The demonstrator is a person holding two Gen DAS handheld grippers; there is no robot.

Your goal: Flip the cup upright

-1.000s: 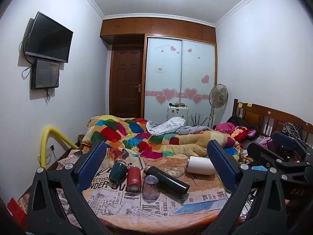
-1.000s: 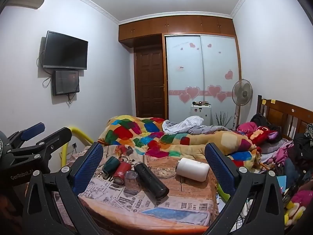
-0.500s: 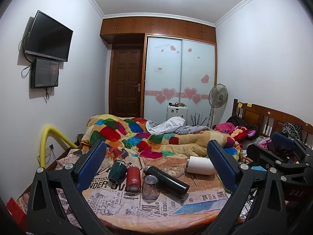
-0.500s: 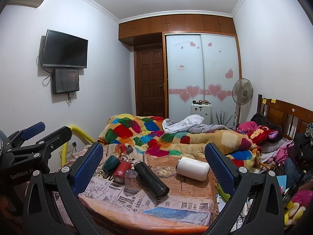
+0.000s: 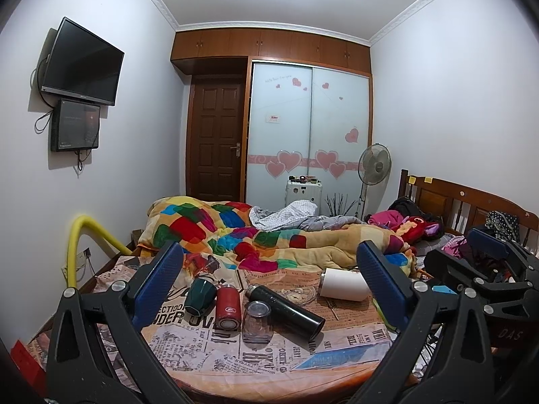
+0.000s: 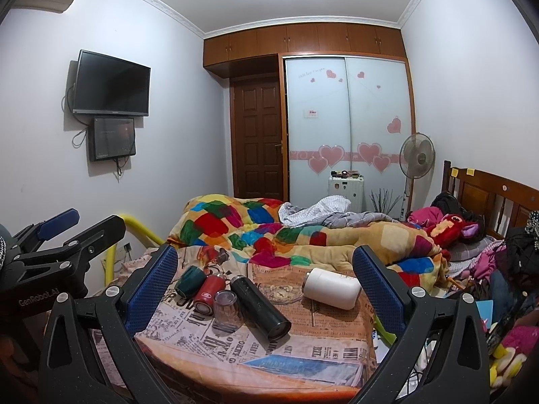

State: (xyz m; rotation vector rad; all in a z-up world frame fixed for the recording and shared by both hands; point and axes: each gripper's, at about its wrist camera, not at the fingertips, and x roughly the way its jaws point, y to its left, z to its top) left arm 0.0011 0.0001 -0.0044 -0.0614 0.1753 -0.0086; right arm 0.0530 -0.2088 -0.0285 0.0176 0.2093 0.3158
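The left gripper (image 5: 267, 282) is held above the near edge of the table (image 5: 269, 363), its blue-padded jaws spread wide with nothing between them. The right gripper (image 6: 264, 284) is held alongside it in the same way, jaws wide apart and empty; each gripper is seen at the edge of the other's view.

On the newspaper-print cloth covering the table, the clear glass cup (image 5: 257, 321) is found nearest the front, mouth down, base up. Just to its left a red flask (image 5: 228, 311) lies on its side, and beyond that, toward the left edge, a dark green cup (image 5: 199, 296) is tipped over. A black thermos (image 5: 284, 309) lies diagonally, just to the right of the glass cup. Behind it, a shallow glass dish (image 6: 281, 293) is set mid-table. Near the far right corner a white cylindrical bottle (image 5: 343, 288) lies on its side.

Past the table, a patchwork quilt (image 5: 235, 232) is heaped on the bed. At the back of the room a standing fan (image 5: 374, 165) and a wardrobe with heart stickers (image 5: 310, 134) are seen.
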